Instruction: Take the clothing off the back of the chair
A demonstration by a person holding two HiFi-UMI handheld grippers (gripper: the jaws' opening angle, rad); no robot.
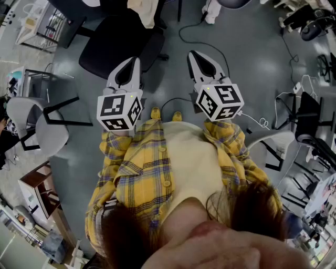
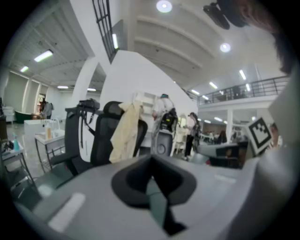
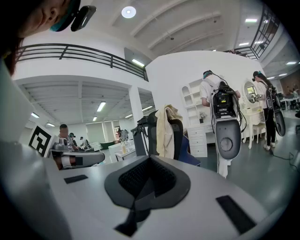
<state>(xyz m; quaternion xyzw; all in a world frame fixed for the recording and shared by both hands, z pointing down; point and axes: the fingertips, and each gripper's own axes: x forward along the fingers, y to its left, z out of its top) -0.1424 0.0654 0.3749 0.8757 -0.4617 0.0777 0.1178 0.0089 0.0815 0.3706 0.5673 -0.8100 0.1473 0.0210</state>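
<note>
A cream garment (image 1: pixel 143 11) hangs over the back of a black office chair (image 1: pixel 118 44) at the top of the head view. Both gripper views show the same cream garment (image 2: pixel 125 132) (image 3: pixel 165 131) draped on the chair back some way ahead, untouched. My left gripper (image 1: pixel 137 60) (image 2: pixel 151 161) is held out in front of the person's body, jaws shut with nothing between them, its tip just short of the chair's seat. My right gripper (image 1: pixel 190 53) (image 3: pixel 149 159) is level beside it to the right, jaws also shut and empty.
A grey chair (image 1: pixel 31 123) stands at the left and a wooden cabinet (image 1: pixel 44 194) nearer. Cables (image 1: pixel 207 29) trail across the grey floor. A white machine on a stand (image 3: pixel 227 129) is right of the chair, with people (image 2: pixel 192 131) behind it.
</note>
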